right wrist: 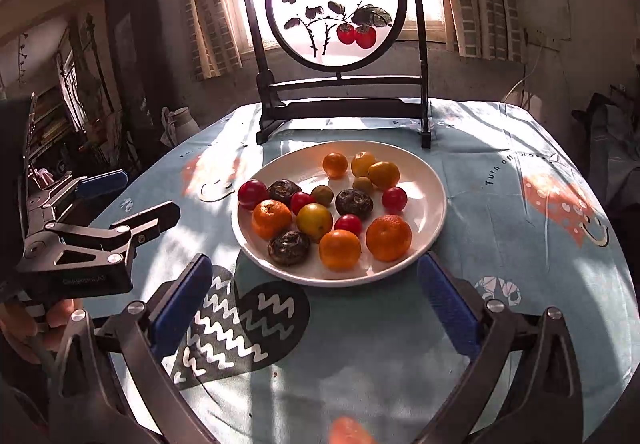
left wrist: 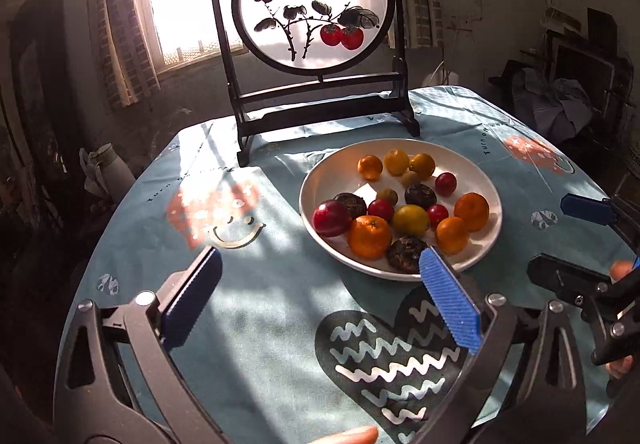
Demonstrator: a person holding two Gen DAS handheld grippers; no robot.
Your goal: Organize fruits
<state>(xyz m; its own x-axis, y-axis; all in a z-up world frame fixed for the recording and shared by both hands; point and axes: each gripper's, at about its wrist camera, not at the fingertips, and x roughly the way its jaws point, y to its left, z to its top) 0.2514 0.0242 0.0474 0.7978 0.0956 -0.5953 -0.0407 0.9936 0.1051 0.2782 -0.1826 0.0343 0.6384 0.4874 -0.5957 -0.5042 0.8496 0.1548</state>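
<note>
A white plate on the blue tablecloth holds several mixed fruits: orange mandarins, small red fruits, yellow-green ones and dark brown rough ones. My left gripper is open and empty, hovering above the cloth just before the plate's near-left rim. My right gripper is open and empty, with the plate's near rim between its blue fingers. Each gripper shows at the edge of the other's view.
A dark wooden frame with a round persimmon painting stands at the table's far side behind the plate. The round table's edge falls away left and right. A white jug stands on the floor at left.
</note>
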